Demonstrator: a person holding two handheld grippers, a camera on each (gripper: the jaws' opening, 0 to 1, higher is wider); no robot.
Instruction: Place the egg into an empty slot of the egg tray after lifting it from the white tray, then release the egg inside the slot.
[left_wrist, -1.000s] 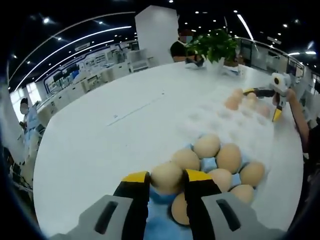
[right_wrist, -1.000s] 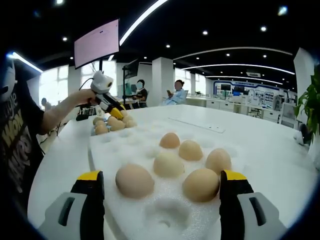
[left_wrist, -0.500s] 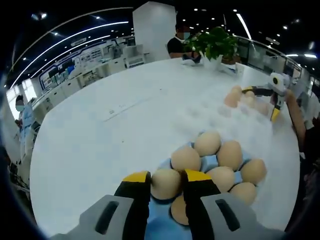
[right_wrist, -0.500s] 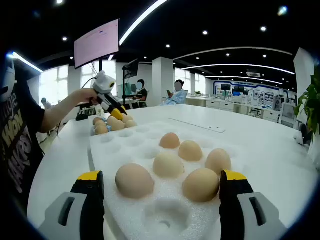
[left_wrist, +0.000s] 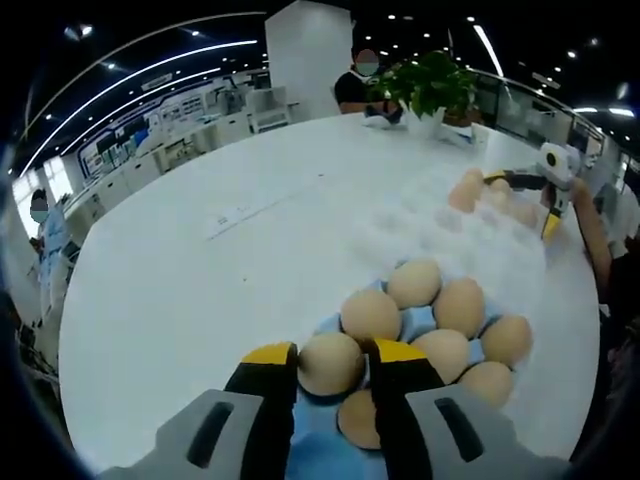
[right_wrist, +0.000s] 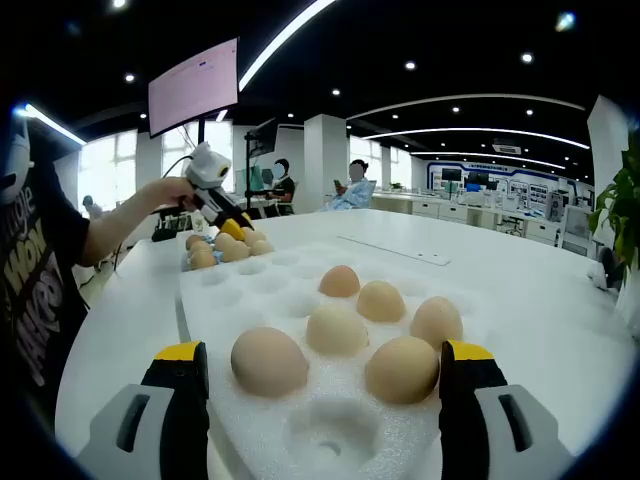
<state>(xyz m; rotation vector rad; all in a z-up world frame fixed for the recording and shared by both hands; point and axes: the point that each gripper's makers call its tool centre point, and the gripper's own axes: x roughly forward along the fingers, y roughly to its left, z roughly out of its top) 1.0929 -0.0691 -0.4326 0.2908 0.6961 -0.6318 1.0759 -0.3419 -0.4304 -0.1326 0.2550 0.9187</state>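
Now the left tool (left_wrist: 330, 362) was closed on an egg (left_wrist: 330, 364), one yellow tip on each side of it, low over the pile of eggs (left_wrist: 440, 320) on the blue-lined white tray (left_wrist: 310, 440). Whether the egg was already free of the pile could not be told; it sat just beside its neighbours. The right tool (right_wrist: 325, 385) was wide open and held nothing, its tips standing on both sides of the foam egg tray (right_wrist: 330, 440), where five eggs (right_wrist: 340, 328) lay and many slots were free, one of them (right_wrist: 330, 432) right between the tips. To do this step well, I think the squeeze should stay gentle and the lift go straight up, so that the neighbours are not pushed. After that the egg should travel low across the surface (left_wrist: 200, 290), come down fully into a free slot, and only then be let go.
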